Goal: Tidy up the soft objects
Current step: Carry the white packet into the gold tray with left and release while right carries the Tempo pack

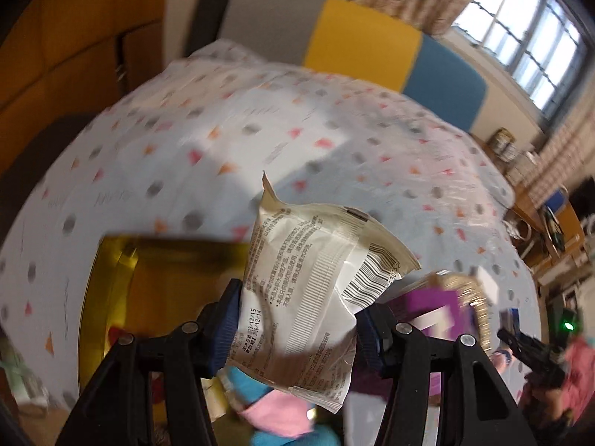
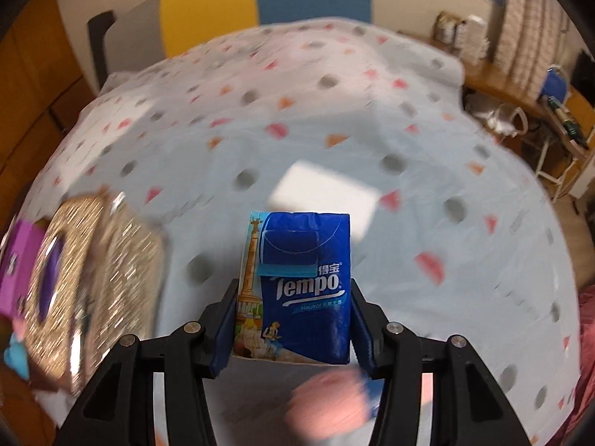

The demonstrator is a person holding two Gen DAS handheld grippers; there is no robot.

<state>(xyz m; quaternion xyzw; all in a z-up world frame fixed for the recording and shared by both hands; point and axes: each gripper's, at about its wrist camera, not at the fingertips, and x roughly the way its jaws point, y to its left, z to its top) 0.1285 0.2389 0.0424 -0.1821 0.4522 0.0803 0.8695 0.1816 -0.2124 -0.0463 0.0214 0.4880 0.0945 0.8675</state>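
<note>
My left gripper (image 1: 295, 319) is shut on a white printed wet-wipe packet (image 1: 316, 282) with a barcode, held above a bed with a spotted sheet (image 1: 230, 119). Below it lie a golden-yellow box (image 1: 122, 290), a purple and gold glitter box (image 1: 442, 308) and pink and blue soft items (image 1: 275, 409). In the right wrist view, my right gripper (image 2: 293, 319) is shut on a blue Tempo tissue pack (image 2: 301, 286), held upright over the same sheet (image 2: 334, 119). The glitter box (image 2: 93, 282) sits at the left; a blurred pink object (image 2: 331, 401) lies below the pack.
A grey, yellow and blue headboard (image 1: 357, 41) closes the far end of the bed. A wooden desk with tins (image 1: 509, 148) stands to the right under a window. Orange wardrobes (image 1: 74, 37) are at the left. A white card-like patch (image 2: 327, 189) lies on the sheet.
</note>
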